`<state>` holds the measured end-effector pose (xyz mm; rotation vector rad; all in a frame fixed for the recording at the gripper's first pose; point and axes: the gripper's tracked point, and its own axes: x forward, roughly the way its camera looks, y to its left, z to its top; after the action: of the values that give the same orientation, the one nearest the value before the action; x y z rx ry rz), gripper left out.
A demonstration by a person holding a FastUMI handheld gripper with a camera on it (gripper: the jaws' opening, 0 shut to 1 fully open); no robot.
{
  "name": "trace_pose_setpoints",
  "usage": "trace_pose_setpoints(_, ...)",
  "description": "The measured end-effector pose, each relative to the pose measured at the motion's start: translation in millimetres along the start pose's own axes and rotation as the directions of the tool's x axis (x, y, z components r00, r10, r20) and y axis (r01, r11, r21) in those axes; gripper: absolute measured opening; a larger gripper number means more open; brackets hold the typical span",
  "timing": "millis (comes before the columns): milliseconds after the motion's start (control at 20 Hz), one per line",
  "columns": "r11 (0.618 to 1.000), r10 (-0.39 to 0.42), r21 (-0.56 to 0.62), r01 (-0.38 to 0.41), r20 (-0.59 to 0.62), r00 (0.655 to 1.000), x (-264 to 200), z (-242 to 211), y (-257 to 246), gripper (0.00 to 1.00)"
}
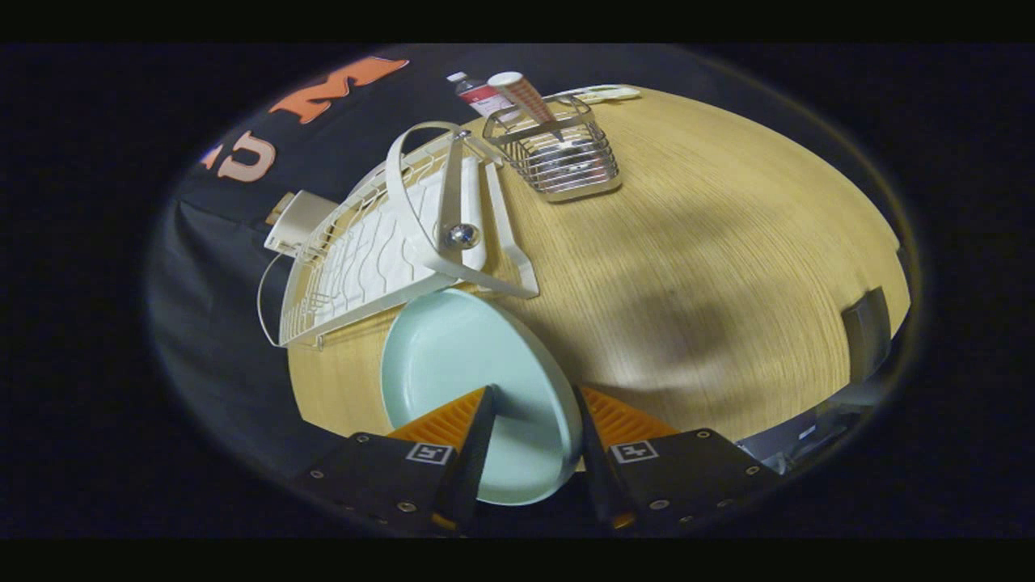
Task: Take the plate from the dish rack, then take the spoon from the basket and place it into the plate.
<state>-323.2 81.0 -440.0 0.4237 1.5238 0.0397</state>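
Note:
A pale mint-green plate (461,356) sits tilted between my fingers, just in front of the white dish rack (364,250). My gripper (534,394) is shut on the plate's near rim, one finger on its inner face and the other behind its edge. Beyond the rack stands a wire basket (570,162) on the wooden table (728,242). A spoon (530,97) with a thick pinkish handle stands upright in the basket, its bowl end hidden among the wires.
A small bottle (477,93) with a red label stands behind the basket, and a flat white object (602,94) lies at the table's far edge. A beige box (299,218) sits beside the rack. A dark chair back (869,331) stands at the table's right edge.

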Motion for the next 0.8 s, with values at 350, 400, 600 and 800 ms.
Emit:
trace_pose_setpoints(350,0.989,-0.128,-0.058,0.137,0.130,0.983,-17.0,45.4,-34.7,0.63)
trace_pose_setpoints(400,0.987,-0.135,-0.062,0.147,0.169,0.976,-23.0,56.3,-36.8,0.63)
trace_pose_setpoints(600,0.975,-0.152,-0.102,0.199,0.349,0.925,-54.7,107.0,-40.5,0.63)
trace_pose_setpoints(800,0.954,-0.113,-0.192,0.231,0.485,0.867,-77.7,146.6,-27.7,0.58)
